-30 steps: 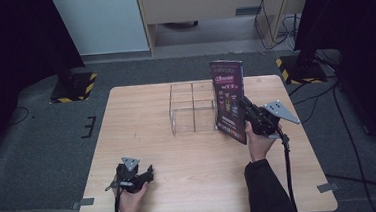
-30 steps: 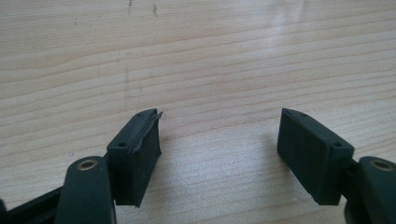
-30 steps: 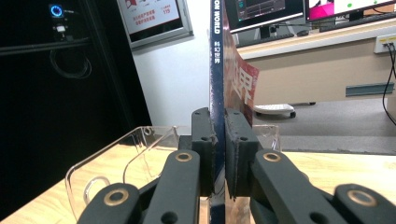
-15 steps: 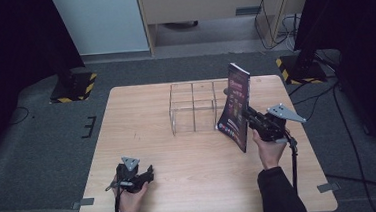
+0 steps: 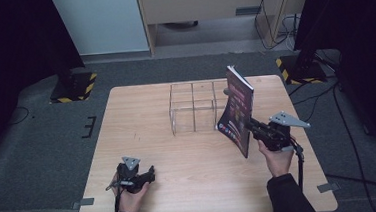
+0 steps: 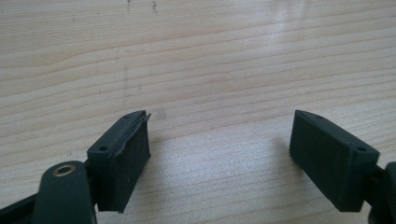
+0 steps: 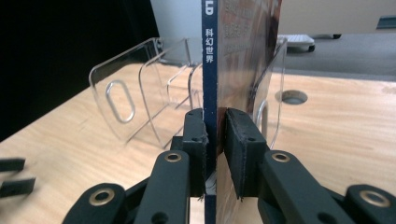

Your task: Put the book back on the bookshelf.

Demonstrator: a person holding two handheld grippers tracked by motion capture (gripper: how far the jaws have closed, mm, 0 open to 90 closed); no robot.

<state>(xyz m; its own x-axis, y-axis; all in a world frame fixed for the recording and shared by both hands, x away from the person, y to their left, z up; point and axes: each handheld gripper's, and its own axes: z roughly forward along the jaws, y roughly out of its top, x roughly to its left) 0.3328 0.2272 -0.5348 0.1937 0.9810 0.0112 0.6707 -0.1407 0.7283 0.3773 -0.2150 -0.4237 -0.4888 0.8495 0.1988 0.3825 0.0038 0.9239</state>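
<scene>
The right gripper (image 5: 251,126) is clamped on a magazine (image 5: 236,110). In the right gripper view, the two black jaws rise from the bottom edge and meet on the magazine's dark blue spine (image 7: 209,70), which runs vertically between them. The pad (image 7: 198,140) on the left side of that view presses against the spine face; the pad on the right side presses against the cover side. The bulk of the magazine extends above and beyond the jaw tips, and a short part of it continues below the pads toward the gripper body.

In the high view, the magazine stands nearly upright, tilted, with its lower corner just ahead of the right gripper and its top edge farther from the hand. A clear acrylic rack (image 5: 193,107) with dividers stands beyond the jaws. In the right gripper view, its transparent walls appear on both sides of the magazine, past the jaw tips. Whether the magazine touches the rack cannot be determined.

The left gripper (image 5: 149,173) lies low over the wooden table (image 5: 141,114), held in the left hand (image 5: 129,193). Its jaws have just been opening and now stand wide apart. In the left gripper view, bare tabletop shows between the pads.
</scene>
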